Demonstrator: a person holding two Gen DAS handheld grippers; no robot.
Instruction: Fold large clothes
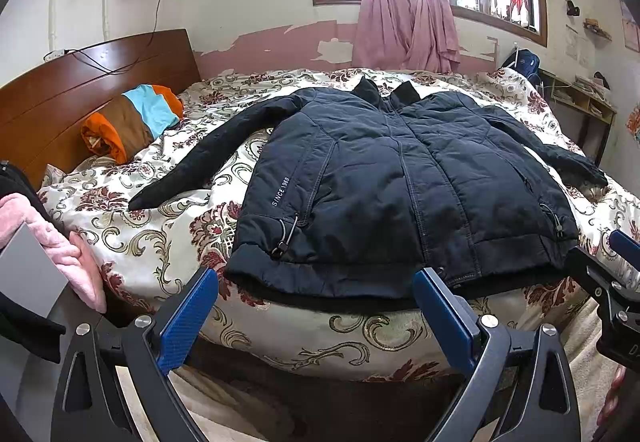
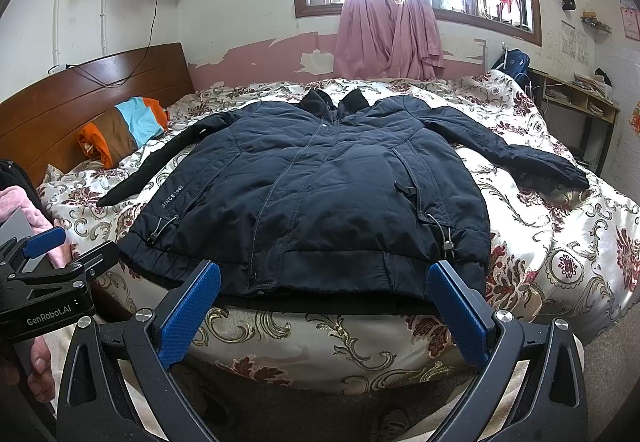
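Dark navy padded jacket is lying flat, sleeves spread, on the floral-quilted bed. Left hand-held gripper and right hand-held gripper are hovering near its hem, blue-padded jaws apart, holding nothing.

jacket: dark matt quilted cloth, stitched seams. quilt beneath it: floral fabric with a slight sheen. headboard, left of frame: glossy brown wood. left gripper fingers: textured blue pads on matt black frames, bright metal screws. curtains, top centre: thin pink cloth.
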